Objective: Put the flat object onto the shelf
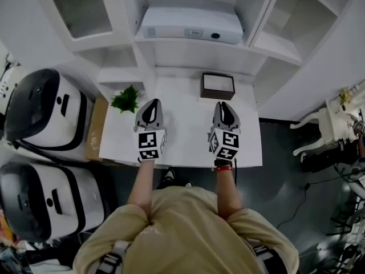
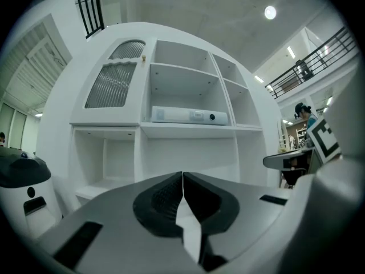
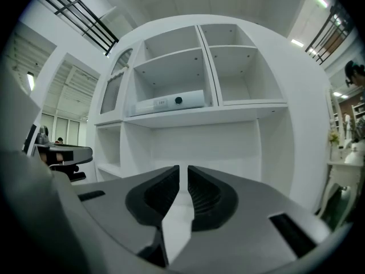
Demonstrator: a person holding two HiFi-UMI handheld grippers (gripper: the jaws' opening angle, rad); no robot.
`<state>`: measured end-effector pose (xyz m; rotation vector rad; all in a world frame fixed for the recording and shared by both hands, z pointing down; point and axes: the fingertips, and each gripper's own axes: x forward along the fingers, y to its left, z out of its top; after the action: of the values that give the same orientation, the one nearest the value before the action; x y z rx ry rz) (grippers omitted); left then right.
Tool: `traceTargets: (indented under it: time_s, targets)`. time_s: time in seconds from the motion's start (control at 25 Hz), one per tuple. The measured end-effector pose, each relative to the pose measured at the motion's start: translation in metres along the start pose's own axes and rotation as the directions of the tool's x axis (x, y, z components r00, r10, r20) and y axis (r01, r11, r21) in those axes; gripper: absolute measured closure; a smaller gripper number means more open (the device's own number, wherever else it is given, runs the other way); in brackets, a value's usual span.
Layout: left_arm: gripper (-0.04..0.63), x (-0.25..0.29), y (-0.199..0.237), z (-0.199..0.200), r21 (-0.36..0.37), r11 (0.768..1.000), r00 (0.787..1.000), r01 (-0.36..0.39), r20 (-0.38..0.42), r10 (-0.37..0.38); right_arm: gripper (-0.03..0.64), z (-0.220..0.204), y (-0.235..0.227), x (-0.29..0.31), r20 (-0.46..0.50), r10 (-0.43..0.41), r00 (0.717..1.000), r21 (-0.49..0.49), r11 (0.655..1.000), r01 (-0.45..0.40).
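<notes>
Left gripper (image 2: 182, 176) closed (plant (image 1: 126, 99) head-view only)

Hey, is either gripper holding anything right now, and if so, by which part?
Nothing is held. The left gripper has its jaws together, the right gripper has them a slit apart, and both are empty.

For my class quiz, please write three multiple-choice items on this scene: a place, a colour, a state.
1. Where is the white flat device? A on the table; B on a shelf; C on the floor.
2. The small plant is: A green; B red; C blue.
3. The left tool has its jaws: A wide apart; B closed on the plant; C together, empty.
Answers: 1 B, it lies in the middle compartment; 2 A, its leaves are green; 3 C, they meet with nothing between.
</notes>
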<state>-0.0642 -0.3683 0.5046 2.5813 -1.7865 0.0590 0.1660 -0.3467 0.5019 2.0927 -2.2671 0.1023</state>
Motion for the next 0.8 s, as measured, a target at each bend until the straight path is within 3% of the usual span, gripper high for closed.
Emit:
traceTargets:
  time_s: [0.16,0.8]
  targets:
    - [0.575,-0.005,0.002,-0.017,0.003,1.0,0.999,-0.002,-0.032,0.002,0.563,-0.012,0.003,-0.004,-0.006,0.006,1.0,-0.05,0.999,-0.006]
    - [0.575,0.005,-0.001,-0.034,-0.024,0.999,0.997,0.031,-0.063,-0.033,0.594,-0.013,0.0,0.005,-0.032,-0.002,0.999,0.019,1.0,0.003]
